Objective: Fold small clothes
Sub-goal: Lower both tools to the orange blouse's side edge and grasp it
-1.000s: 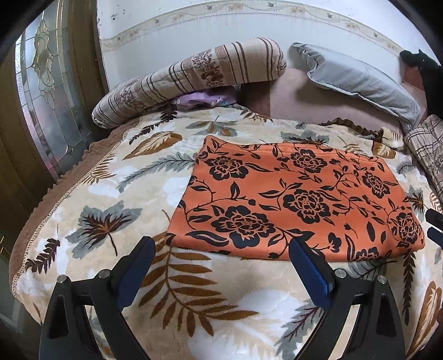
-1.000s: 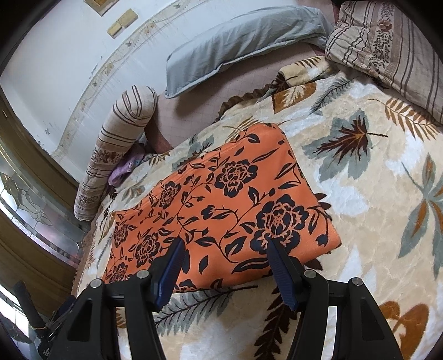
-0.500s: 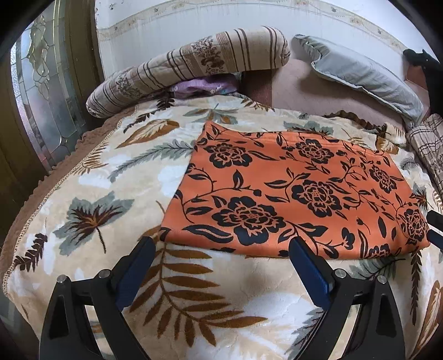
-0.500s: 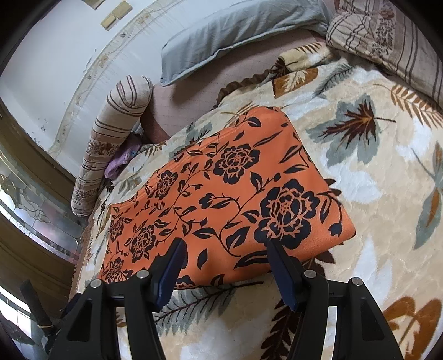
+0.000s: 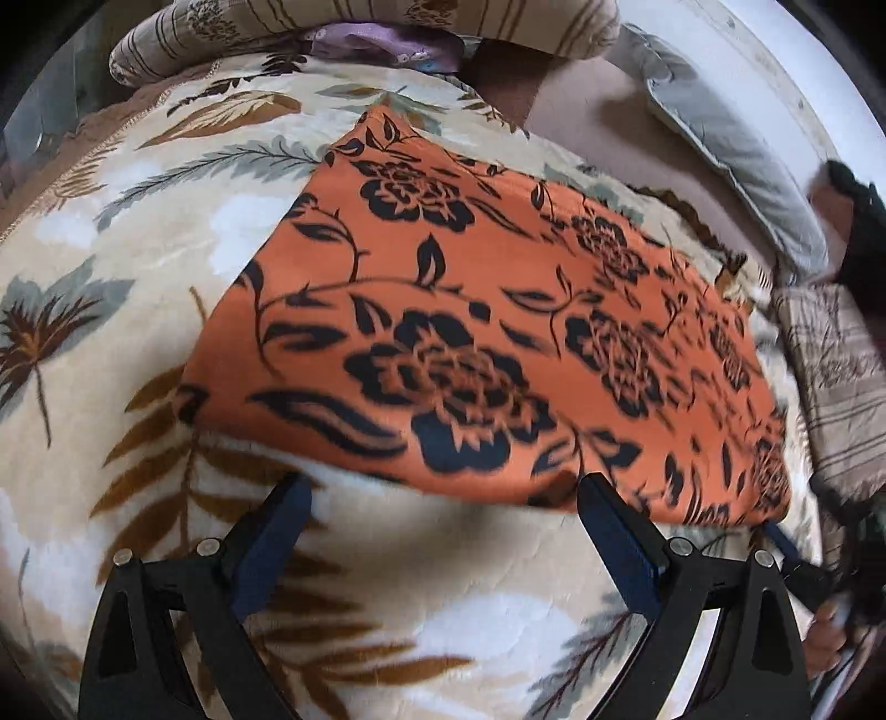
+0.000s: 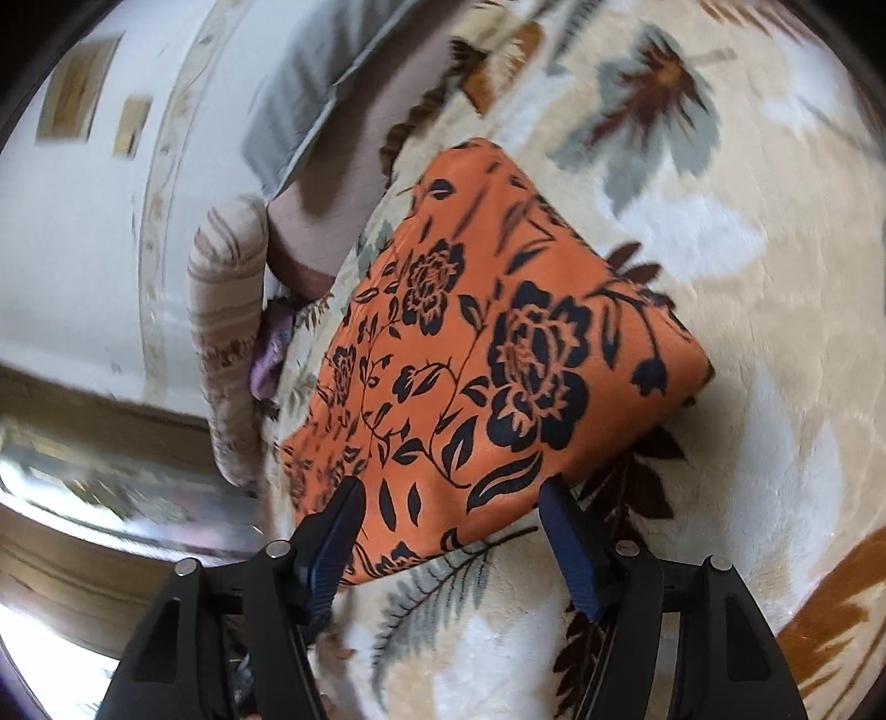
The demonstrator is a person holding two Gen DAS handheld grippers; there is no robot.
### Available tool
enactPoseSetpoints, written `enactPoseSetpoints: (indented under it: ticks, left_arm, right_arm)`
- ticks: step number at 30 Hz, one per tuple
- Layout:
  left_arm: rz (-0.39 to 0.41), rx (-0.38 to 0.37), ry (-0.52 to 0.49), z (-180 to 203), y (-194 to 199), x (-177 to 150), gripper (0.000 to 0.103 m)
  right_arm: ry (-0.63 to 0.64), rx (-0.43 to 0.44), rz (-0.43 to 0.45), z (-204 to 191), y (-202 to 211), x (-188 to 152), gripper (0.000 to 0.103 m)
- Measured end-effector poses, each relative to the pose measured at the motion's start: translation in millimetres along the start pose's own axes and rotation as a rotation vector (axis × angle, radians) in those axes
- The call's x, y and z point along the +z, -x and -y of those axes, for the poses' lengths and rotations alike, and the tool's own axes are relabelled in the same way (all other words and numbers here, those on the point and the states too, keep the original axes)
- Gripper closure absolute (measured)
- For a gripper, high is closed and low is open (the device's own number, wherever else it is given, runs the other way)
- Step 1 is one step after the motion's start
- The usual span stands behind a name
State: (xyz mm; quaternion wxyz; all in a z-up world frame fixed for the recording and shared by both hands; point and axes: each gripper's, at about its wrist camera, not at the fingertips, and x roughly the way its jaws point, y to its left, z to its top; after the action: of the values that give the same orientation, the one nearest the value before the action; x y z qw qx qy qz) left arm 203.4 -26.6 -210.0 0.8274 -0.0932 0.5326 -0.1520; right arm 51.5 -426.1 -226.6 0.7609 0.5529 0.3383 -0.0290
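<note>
The orange black-flowered cloth (image 5: 487,332) lies flat on the leaf-patterned plush blanket (image 5: 387,609), its near edge just ahead of both fingertips. The left gripper (image 5: 443,498) gapes wide and empty; the right gripper (image 6: 448,498), empty, has just been opening. Best pinch both near corners evenly.

Leaf-print blanket (image 5: 138,343) across the bed
Striped bolster (image 5: 354,22) at the head over a purple cloth (image 5: 382,47), grey pillow (image 5: 731,160) beside it, white wall (image 6: 72,249) with two small plaques (image 6: 77,88)
</note>
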Motion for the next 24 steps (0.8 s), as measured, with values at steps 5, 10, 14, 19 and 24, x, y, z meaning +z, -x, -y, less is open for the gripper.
enactPoseSetpoints:
  ticks: [5,10,14,19,24]
  left_arm:
    - [0.017,-0.066,0.081,-13,-3,11,0.006]
    - [0.068,-0.052,0.074,-12,-6,15,0.02]
    - [0.097,-0.068,0.099,-16,-9,21,0.033]
    - [0.129,-0.085,0.122,-20,-10,26,0.056]
    - [0.148,-0.082,0.105,-17,-11,33,0.073]
  right_arm:
    - [-0.079,-0.009,0.007,20,-9,8,0.033]
    - [-0.084,-0.004,0.055,24,-11,19,0.033]
    - [-0.039,-0.022,0.085,18,-18,27,0.033]
    - [0.033,-0.057,0.11,5,-29,35,0.033]
    - [0.109,-0.159,0.117,0,-43,41,0.08]
